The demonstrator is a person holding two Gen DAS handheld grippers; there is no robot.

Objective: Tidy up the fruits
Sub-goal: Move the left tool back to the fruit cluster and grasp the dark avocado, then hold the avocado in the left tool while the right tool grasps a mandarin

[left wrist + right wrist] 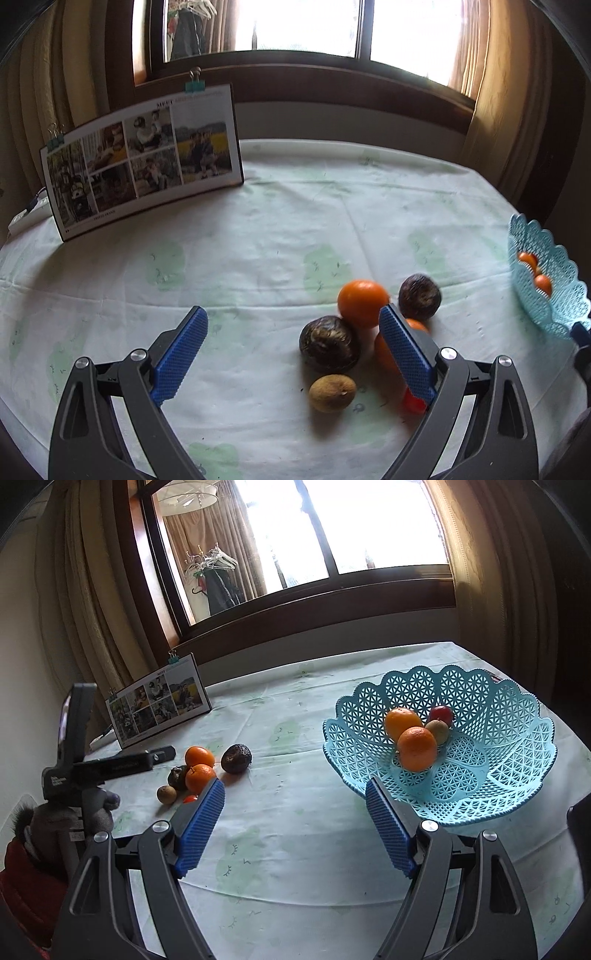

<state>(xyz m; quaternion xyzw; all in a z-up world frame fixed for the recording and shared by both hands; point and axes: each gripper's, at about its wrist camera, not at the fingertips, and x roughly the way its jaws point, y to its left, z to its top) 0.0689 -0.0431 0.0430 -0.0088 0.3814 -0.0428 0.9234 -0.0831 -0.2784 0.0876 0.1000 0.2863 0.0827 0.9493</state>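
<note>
Currently, the left gripper (293, 330) and right gripper (295, 805) are both hovering released, gripping nothing. Loose fruits (364, 302) are lying mid-table; the blue basket (498, 775) near the table's (295, 849) right edge is holding oranges (416, 747).

A round desk (258, 236) draped in a white cloth with pale green patches stands below a wide dark-brown wooden-framed window (303, 70) blazing with daylight. Tan pleated curtains (509, 81) hang at both sides. A clipped board of photographs (144, 158) leans upright near the desk's far-left edge.
</note>
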